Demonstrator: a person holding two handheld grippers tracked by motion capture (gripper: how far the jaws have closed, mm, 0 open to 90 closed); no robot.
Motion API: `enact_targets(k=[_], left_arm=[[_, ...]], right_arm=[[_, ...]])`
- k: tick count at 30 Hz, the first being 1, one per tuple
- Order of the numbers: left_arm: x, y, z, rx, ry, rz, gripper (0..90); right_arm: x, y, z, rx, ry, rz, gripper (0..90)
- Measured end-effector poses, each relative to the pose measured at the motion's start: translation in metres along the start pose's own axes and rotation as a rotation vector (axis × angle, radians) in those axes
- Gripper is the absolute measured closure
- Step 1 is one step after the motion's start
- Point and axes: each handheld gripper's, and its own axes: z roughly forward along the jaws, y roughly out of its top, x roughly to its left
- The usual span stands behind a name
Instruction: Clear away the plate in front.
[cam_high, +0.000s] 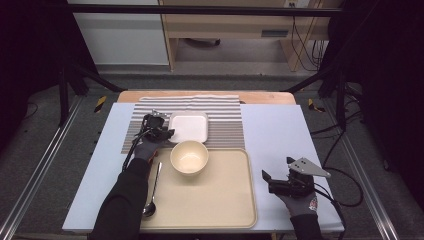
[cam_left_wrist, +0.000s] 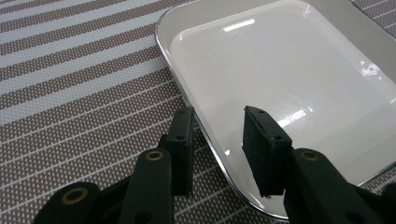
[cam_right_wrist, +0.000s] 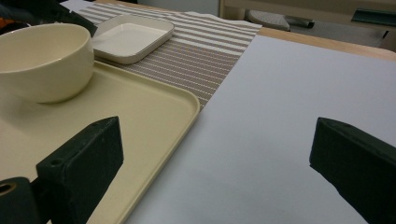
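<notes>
A white square plate (cam_high: 189, 126) (cam_left_wrist: 289, 79) (cam_right_wrist: 130, 39) lies on a brown-and-white striped mat (cam_high: 225, 120) (cam_left_wrist: 70, 93) (cam_right_wrist: 201, 51). My left gripper (cam_high: 165, 131) (cam_left_wrist: 219, 116) is low at the plate's left rim and straddles it. One jaw is over the mat and the other is inside the plate. A gap shows on both sides of the rim, so the gripper is open. My right gripper (cam_high: 277, 168) (cam_right_wrist: 217, 135) is wide open over the bare white table top (cam_right_wrist: 289, 93), right of the tray, with nothing between its jaws.
A cream tray (cam_high: 220, 200) (cam_right_wrist: 140, 107) sits at the front of the table. It holds a cream bowl (cam_high: 189, 156) (cam_right_wrist: 42, 60) at its far edge and a metal spoon (cam_high: 152, 192) along its left side. Dark frame posts stand at both sides.
</notes>
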Motion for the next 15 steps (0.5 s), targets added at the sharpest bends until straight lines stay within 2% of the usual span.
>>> enact_targets(k=[9,15], left_arm=[[0.0028,-0.0016,0.0026,0.031,0.012,-0.026,70.8],[0.0028,-0.0011,0.0027,0.033,0.015,-0.051,75.1]], right_arm=[[0.0,0.0,0.0001,0.0,0.001,0.0,3.2],[0.0005,-0.0001,0.0002,0.003,0.004,0.004,3.2]])
